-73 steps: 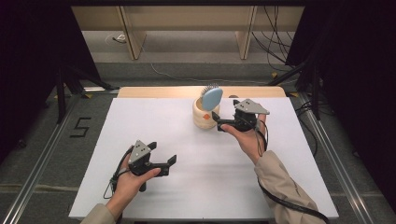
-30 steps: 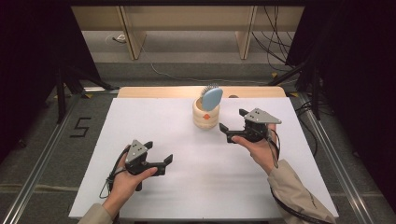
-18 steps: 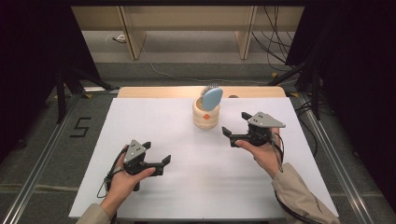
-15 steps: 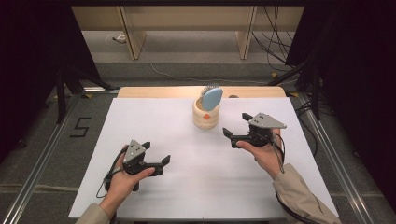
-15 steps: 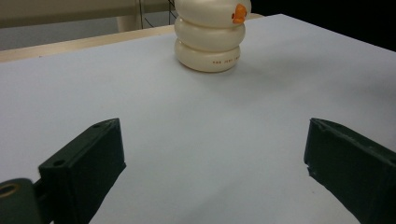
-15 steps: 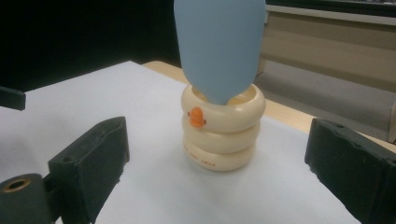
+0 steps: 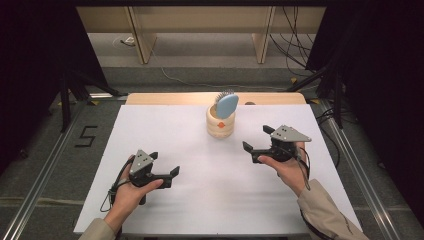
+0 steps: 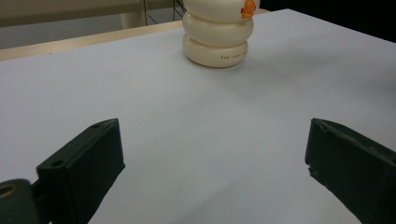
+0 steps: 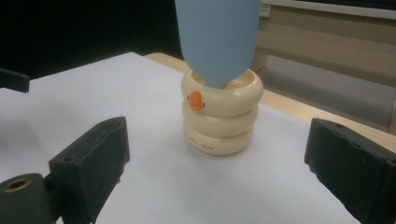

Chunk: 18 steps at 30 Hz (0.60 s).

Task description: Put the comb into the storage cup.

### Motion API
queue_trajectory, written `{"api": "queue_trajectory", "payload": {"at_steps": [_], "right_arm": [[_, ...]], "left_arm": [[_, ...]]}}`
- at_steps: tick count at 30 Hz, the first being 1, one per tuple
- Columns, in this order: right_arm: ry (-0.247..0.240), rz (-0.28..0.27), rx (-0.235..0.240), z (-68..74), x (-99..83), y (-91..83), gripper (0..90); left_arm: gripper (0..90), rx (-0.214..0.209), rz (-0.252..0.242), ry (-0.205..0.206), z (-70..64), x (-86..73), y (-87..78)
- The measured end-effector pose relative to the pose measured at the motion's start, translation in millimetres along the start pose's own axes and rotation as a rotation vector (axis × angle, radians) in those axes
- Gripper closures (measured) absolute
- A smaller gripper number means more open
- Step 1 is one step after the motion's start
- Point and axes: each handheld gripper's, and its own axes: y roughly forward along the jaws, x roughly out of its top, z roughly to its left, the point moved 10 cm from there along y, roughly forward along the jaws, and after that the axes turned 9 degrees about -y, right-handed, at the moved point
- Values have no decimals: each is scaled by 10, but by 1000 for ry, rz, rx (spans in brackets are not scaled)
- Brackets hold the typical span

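Since the earliest frame our right gripper [image 7: 256, 145] has drawn back from the holder [image 7: 221, 123] toward four o'clock of it, and now hangs apart from it with its jaws spread wide and nothing between them. Our left gripper [image 7: 165, 171] has shifted only slightly, staying low at about seven o'clock of the holder, well apart from it, its jaws likewise spread and empty. The holder and the hairbrush [image 7: 226, 103] have not moved.

The holder stands upright toward twelve o'clock on the white table [image 7: 200, 200], near its far edge. In the right gripper view it [image 9: 221, 114] is a cream holder of three stacked rings with one orange mark [image 9: 195, 100] on the top ring. A line of small orange lettering runs round the bottom ring [image 8: 232, 57]; it is too small for us to read.

We count one holder, one blue hairbrush standing in it with its bristled head up, and two grippers. A dark "5" [image 7: 86, 135] is marked on the floor at nine o'clock of the table.
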Motion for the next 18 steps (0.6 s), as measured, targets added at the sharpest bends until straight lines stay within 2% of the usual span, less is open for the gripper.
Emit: {"api": "queue_trajectory", "payload": {"at_steps": [7,18], "right_arm": [[-2,2,0,-8,-27,-44,75],[0,6,-4,-21,-73,-102,69]], "left_arm": [[0,16,3,0,42,2,-12],[0,28,7,6,107,5,-39]]}}
